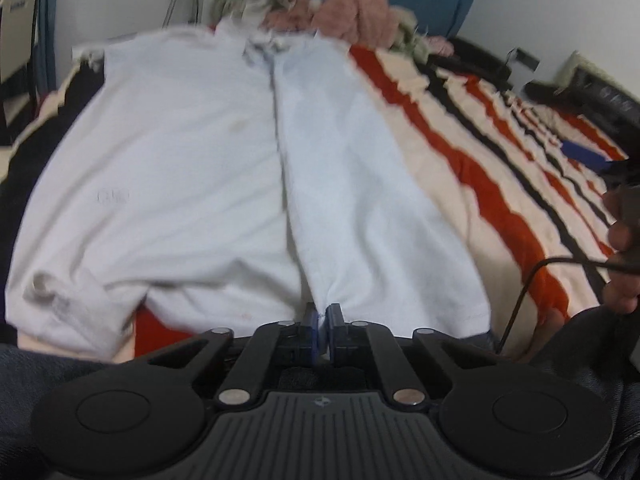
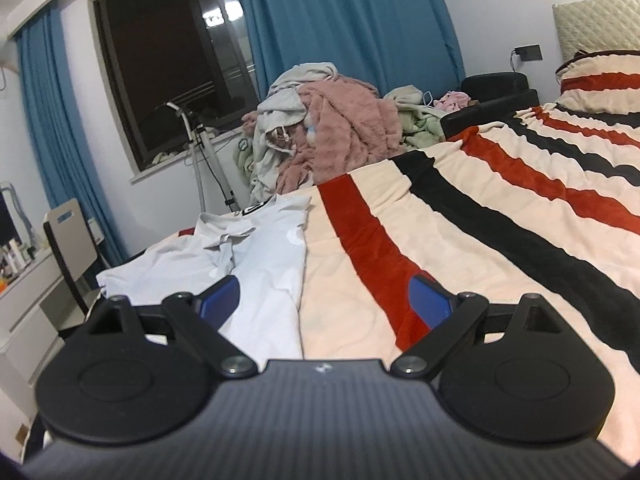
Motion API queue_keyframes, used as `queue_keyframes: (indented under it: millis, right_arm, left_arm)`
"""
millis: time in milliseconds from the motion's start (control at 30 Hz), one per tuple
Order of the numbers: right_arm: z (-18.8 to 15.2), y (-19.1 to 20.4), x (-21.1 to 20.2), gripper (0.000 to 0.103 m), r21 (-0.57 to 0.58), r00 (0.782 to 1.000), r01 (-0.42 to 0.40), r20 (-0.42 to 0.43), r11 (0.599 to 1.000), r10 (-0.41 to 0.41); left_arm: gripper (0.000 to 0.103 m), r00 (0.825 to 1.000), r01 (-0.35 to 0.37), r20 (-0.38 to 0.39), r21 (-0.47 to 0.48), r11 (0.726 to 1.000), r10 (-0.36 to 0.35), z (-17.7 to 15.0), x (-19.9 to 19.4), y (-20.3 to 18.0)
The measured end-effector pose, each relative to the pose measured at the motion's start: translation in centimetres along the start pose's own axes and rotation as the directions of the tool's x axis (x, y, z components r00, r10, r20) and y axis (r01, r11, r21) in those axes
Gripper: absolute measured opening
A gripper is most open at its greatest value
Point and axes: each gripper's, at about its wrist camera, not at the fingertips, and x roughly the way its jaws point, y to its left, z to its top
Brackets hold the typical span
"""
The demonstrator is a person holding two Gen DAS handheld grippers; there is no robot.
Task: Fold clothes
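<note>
The left gripper [image 1: 320, 316] pinches the near hem of the white polo shirt [image 1: 192, 168], spread at frame centre on the striped blanket [image 1: 460, 152]. The right gripper [image 2: 324, 300] gapes empty above the shirt's right edge; bare blanket stretches rightward.

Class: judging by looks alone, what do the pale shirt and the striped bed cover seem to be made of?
Pale shirt: probably thin cotton-type knit, matte; it lies flat with soft creases. Striped bed cover: likely plush fleece, with a fuzzy, rippled nap and no sheen.
</note>
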Motion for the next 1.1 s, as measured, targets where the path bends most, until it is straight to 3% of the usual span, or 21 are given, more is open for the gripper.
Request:
queue_keyframes:
  millis: [33, 100, 233, 400, 567, 633, 700, 800, 933, 1100]
  right_arm:
    - [0.0, 0.0, -0.1, 0.093, -0.002, 1.000, -0.004, 0.002, 1.000, 0.004]
    - [0.0, 0.2, -0.3, 0.093, -0.005, 1.000, -0.011, 0.008, 1.000, 0.011]
    - [-0.1, 0.8, -0.3, 0.093, -0.032, 1.000, -0.021, 0.012, 0.999, 0.021]
    - [-0.2, 1.6, -0.4, 0.093, -0.053, 0.999, -0.049, 0.020, 0.997, 0.050]
    - [-0.5, 2.2, -0.4, 0.093, -0.065, 0.997, -0.065, 0.029, 0.996, 0.067]
    - [-0.5, 2.2, -0.4, 0.093, -0.060, 0.997, -0.069, 0.031, 0.996, 0.071]
    - [-0.6, 2.2, -0.4, 0.093, -0.057, 0.997, -0.071, 0.033, 0.996, 0.073]
    - [-1.0, 2.5, -0.3, 0.093, -0.079, 0.996, -0.074, 0.037, 0.994, 0.077]
    - [-1.2, 4.0, 0.7, 0.093, -0.133, 0.995, -0.098, 0.010, 0.986, 0.100]
    - [-1.0, 6.4, 3.1, 0.093, -0.175, 0.984, -0.172, -0.075, 0.969, 0.161]
  left_arm:
    - [0.035, 1.000, 0.001, 0.012, 0.003, 1.000, -0.001, 0.2, -0.4, -0.1]
    - [0.053, 0.999, 0.000, 0.044, 0.008, 1.000, 0.000, 0.7, -1.3, -0.3]
    - [0.070, 0.992, -0.024, 0.124, 0.022, 0.999, 0.022, 2.7, -2.6, -0.9]
    - [0.079, 0.972, -0.064, 0.228, 0.034, 0.997, 0.054, 6.2, -4.1, -1.4]
    - [0.082, 0.948, -0.082, 0.312, 0.045, 0.996, 0.064, 9.8, -5.2, -1.4]
    - [0.091, 0.936, -0.103, 0.343, 0.060, 0.993, 0.077, 10.6, -5.5, -1.3]
    - [0.098, 0.933, -0.118, 0.351, 0.097, 0.988, 0.077, 11.2, -5.4, -0.9]
    - [0.100, 0.926, -0.145, 0.363, 0.097, 0.985, 0.100, 12.0, -5.4, 0.1]
    - [0.103, 0.925, -0.120, 0.371, 0.070, 0.990, 0.086, 12.2, -6.0, 2.1]
    - [0.103, 0.915, -0.131, 0.383, -0.019, 0.991, 0.128, 11.6, -7.3, 5.8]
